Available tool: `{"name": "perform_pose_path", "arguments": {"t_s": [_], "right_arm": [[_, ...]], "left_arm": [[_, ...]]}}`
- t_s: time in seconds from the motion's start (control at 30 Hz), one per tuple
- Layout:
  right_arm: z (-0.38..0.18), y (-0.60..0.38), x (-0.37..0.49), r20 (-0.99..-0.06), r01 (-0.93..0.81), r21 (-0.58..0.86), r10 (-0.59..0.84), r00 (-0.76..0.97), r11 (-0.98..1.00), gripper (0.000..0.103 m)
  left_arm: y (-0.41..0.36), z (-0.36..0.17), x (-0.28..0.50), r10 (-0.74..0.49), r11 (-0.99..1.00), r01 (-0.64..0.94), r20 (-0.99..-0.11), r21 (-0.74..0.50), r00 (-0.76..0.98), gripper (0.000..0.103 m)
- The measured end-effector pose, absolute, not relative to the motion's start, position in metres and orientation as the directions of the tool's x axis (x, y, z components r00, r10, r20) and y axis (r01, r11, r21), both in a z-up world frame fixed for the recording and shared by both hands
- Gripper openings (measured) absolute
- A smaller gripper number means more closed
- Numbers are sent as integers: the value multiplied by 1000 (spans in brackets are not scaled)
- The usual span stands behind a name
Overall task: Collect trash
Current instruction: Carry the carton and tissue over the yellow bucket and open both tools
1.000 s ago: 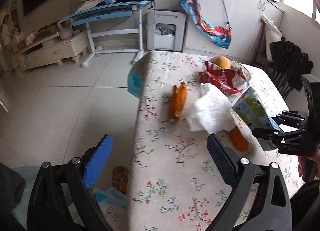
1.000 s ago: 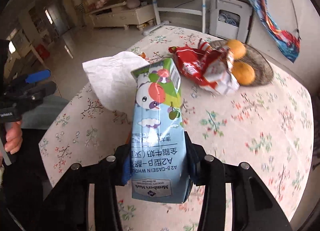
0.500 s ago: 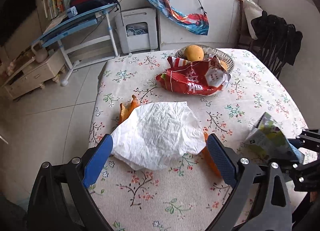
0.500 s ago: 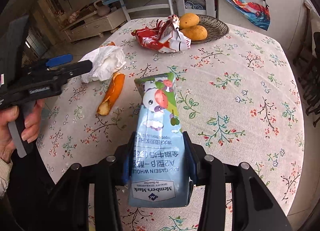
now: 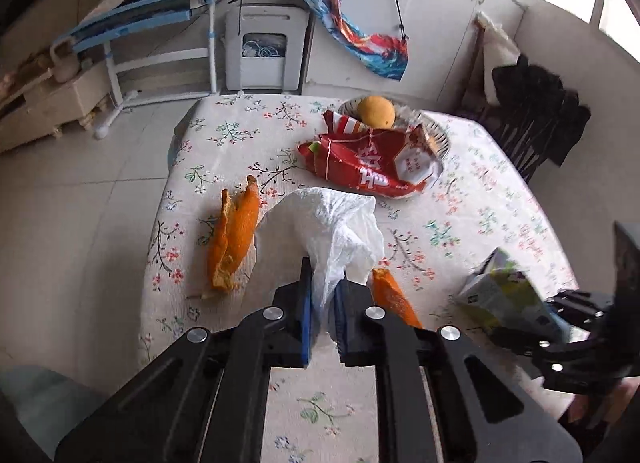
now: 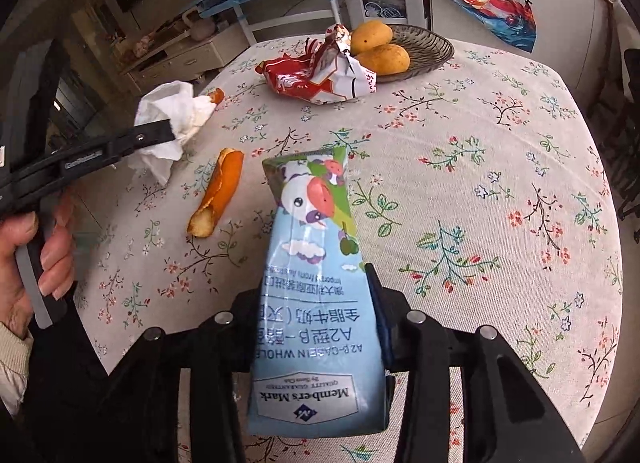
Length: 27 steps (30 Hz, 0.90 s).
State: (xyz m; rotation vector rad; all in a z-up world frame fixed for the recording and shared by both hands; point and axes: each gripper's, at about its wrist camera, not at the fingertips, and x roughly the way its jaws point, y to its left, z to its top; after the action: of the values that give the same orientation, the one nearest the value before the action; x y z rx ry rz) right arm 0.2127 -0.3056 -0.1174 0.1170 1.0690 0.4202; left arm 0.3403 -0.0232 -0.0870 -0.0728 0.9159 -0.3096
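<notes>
My left gripper (image 5: 322,279) has its jaws closing tight on a crumpled white tissue (image 5: 332,219), the pads pinching its near corner above the flowered tablecloth (image 5: 460,199). My right gripper (image 6: 318,283) holds a blue milk carton (image 6: 316,263) lying along its fingers, jaws closing slightly on its sides. One orange peel (image 5: 236,235) lies left of the tissue, another (image 5: 394,295) just right of the left fingers. A torn red snack bag (image 5: 368,167) rests farther back. In the right wrist view the tissue (image 6: 176,111) hangs lifted from the left gripper (image 6: 170,135).
A woven dish (image 6: 428,47) with two mangoes sits at the far side, touching the snack bag (image 6: 316,75). The table's left edge drops to tiled floor (image 5: 80,203). A dark chair with clothes (image 5: 540,123) stands at the far right. A person's hand (image 6: 40,247) grips the left handle.
The left jaws went from wide open to shut on the tissue, bunching and lifting it. The right gripper kept hold of the carton and moved little.
</notes>
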Motion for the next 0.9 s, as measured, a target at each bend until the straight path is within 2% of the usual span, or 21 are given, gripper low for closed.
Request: {"name": "perform_pose_path", "arguments": {"t_s": [0.17, 0.33, 0.43, 0.57, 0.9], "right_arm": [[-112, -324, 208, -760, -219, 437, 489, 429, 872, 42], [-109, -332, 195, -694, -179, 539, 555, 458, 823, 42], [-115, -329, 185, -673, -160, 580, 581, 458, 799, 42], [-118, -329, 169, -612, -135, 665, 639, 465, 735, 42], [-98, -321, 121, -527, -173, 711, 679, 512, 682, 42]], "left_arm": [[6, -78, 301, -417, 905, 200, -695, -374, 586, 10], [9, -76, 258, -433, 897, 214, -669, -387, 604, 10], [15, -74, 236, -476, 872, 223, -644, -436, 599, 10], [21, -71, 212, -453, 884, 217, -642, -414, 619, 10], [25, -56, 166, -392, 917, 231, -629, -325, 671, 10]]}}
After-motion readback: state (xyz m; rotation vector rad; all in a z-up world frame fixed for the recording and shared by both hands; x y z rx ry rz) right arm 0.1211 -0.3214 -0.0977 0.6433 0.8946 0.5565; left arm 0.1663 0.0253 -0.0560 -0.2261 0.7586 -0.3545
